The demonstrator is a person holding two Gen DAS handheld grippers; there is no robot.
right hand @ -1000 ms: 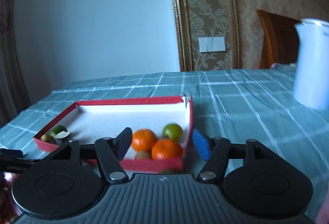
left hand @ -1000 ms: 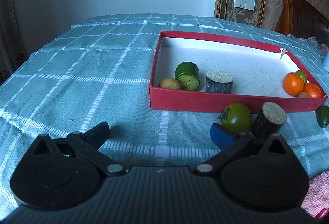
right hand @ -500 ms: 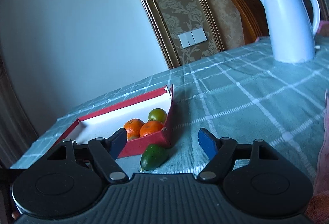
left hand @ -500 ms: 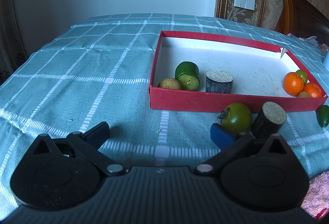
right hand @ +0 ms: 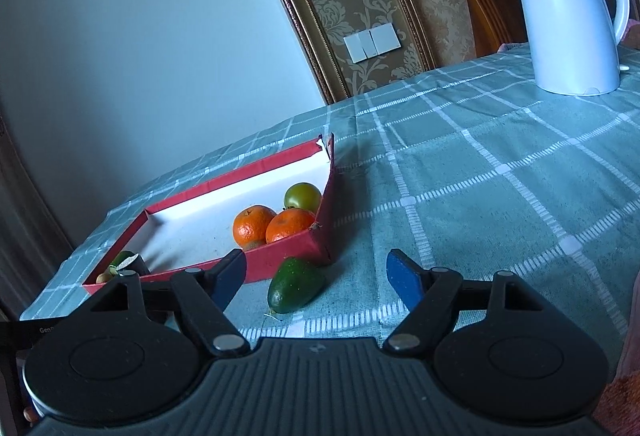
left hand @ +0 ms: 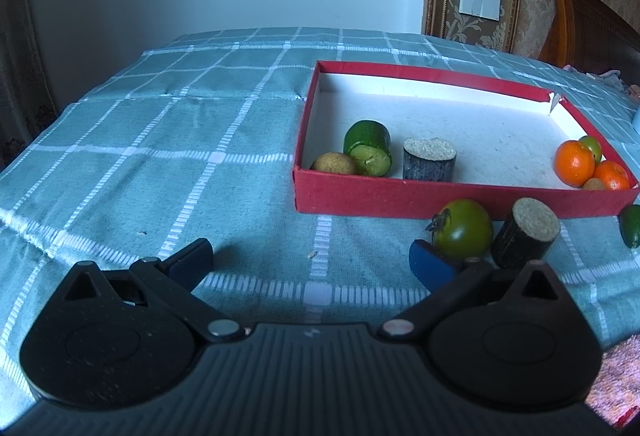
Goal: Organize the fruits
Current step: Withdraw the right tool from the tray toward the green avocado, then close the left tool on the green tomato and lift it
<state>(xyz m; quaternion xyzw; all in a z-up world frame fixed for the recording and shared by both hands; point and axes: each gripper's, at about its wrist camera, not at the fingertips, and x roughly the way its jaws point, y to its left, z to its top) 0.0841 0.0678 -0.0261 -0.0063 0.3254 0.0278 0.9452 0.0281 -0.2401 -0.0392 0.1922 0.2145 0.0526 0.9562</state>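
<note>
A red box (left hand: 400, 196) with a white floor holds a cucumber piece (left hand: 368, 148), a brown fruit (left hand: 334, 163), a dark cork-topped cylinder (left hand: 429, 166) and, in its right corner, two oranges (left hand: 574, 162) and a small green tomato (left hand: 591, 146). In front of the box lie a green tomato (left hand: 462, 230), a second cylinder (left hand: 524, 236) and an avocado (left hand: 631, 230). My left gripper (left hand: 310, 262) is open and empty, its right finger just short of the tomato. My right gripper (right hand: 318, 270) is open, with the avocado (right hand: 295, 285) on the cloth between its fingers, untouched, beside the box corner (right hand: 288, 256).
A white kettle (right hand: 568, 8) stands at the far right on the green checked tablecloth (right hand: 480, 176). A wooden chair back (left hand: 592, 32) and a wall with switches lie behind the table. A pinkish cloth (left hand: 616, 376) shows at the near right edge.
The right gripper rolled, moved right and down from above the box's corner, and its jaws widened. The avocado came into view between its fingers. The left gripper stayed put.
</note>
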